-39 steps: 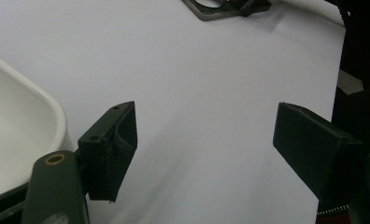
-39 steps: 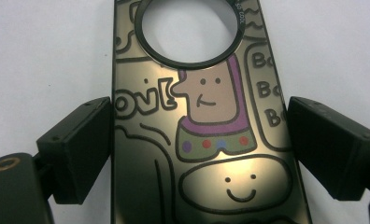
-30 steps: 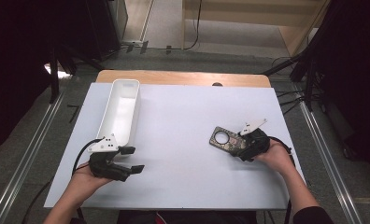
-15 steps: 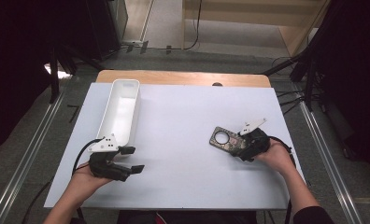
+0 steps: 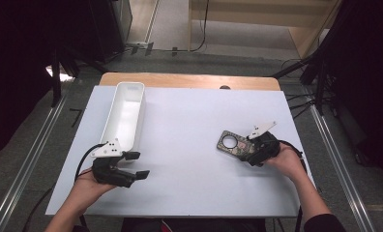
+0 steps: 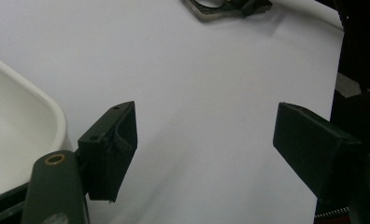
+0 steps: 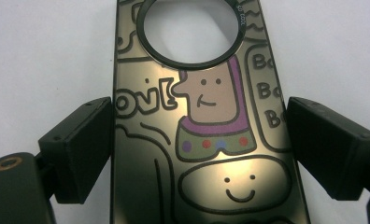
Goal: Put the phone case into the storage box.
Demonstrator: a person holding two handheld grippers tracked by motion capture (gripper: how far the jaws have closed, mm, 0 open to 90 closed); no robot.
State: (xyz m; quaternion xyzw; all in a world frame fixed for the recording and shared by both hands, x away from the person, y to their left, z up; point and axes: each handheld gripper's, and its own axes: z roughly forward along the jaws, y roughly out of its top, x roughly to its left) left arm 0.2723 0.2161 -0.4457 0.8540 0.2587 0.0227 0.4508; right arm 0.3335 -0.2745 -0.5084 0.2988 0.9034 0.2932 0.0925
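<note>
Change: nothing has moved since the earlier frames; I see both hands and the plate where they were.
Right gripper (image 5: 250, 155): at the table's right, jaws set wide on either side of the plate. The left pad (image 7: 82, 147) meets the plate's edge; the right pad sits at the opposite edge, and I cannot tell whether it presses. I log the plate as bracketed, grip unconfirmed.
Plate (image 7: 206, 135): dark, flat on the table (image 5: 189, 125), printed with cartoon figures, round hole at the far end. In the high view it lies right of centre, just ahead of my right hand.
Left gripper (image 6: 206, 140): at the near left, jaws wide apart, holding nothing.
Tray (image 5: 126, 113): white, long, at the left, just beside the left gripper.
</note>
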